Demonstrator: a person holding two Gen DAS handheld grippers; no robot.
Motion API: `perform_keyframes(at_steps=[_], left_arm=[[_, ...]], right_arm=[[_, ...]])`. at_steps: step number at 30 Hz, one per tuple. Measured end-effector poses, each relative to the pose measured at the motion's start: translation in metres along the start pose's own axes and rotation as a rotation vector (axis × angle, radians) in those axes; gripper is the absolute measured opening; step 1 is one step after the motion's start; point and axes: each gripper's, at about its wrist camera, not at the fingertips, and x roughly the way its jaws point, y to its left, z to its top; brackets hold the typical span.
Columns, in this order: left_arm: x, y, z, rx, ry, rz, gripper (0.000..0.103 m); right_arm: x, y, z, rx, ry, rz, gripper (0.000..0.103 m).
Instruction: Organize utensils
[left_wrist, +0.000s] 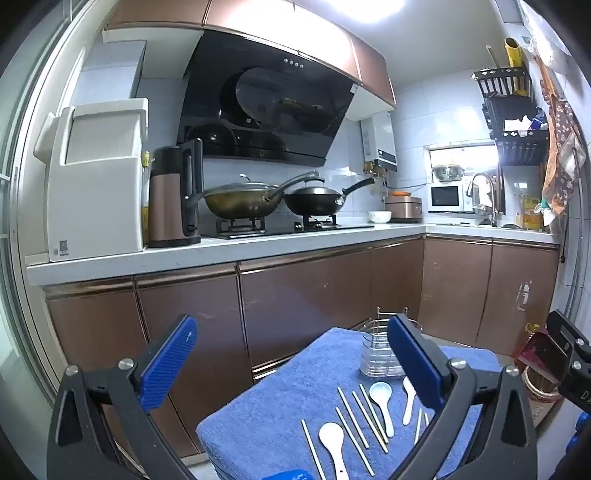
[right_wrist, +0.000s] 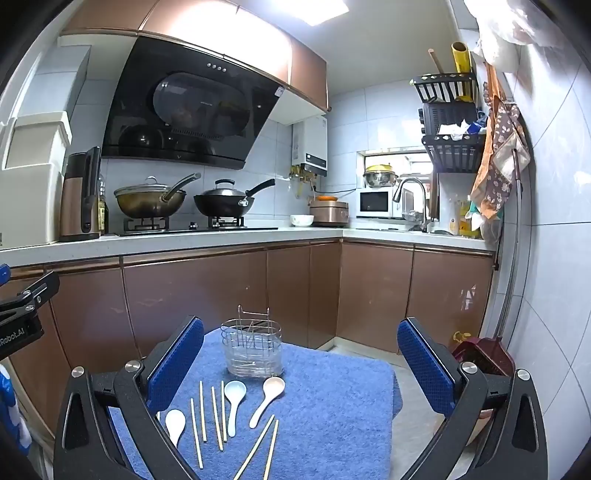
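Observation:
A blue towel (right_wrist: 332, 398) covers a low table. On it lie three white spoons (right_wrist: 235, 402) and several wooden chopsticks (right_wrist: 218, 421). A clear utensil holder (right_wrist: 253, 349) with a wire frame stands at the towel's far side. In the left wrist view the holder (left_wrist: 380, 354), the spoons (left_wrist: 382, 400) and the chopsticks (left_wrist: 354, 417) show too. My left gripper (left_wrist: 291, 365) is open and empty, above the towel's left part. My right gripper (right_wrist: 301, 369) is open and empty, above the utensils.
Brown cabinets (right_wrist: 221, 291) and a white counter (right_wrist: 184, 236) with pans, a kettle and a stove stand behind the table. A dark red basket (right_wrist: 484, 356) sits on the floor at the right, by the tiled wall.

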Motion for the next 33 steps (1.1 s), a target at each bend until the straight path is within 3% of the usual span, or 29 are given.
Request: perform_keyframes(at_steps=[25,33], left_arm=[[0.0,0.0,-0.002,-0.05,-0.011,-0.038,0.103],[0.002,-0.005,-0.003,0.01,-0.012,-0.041,0.103]], right_arm=[[-0.002,0.001,-0.001,-0.014,0.003,-0.039,0.103],[-0.003,0.0,-0.001,-0.014,-0.003,-0.048,0.103]])
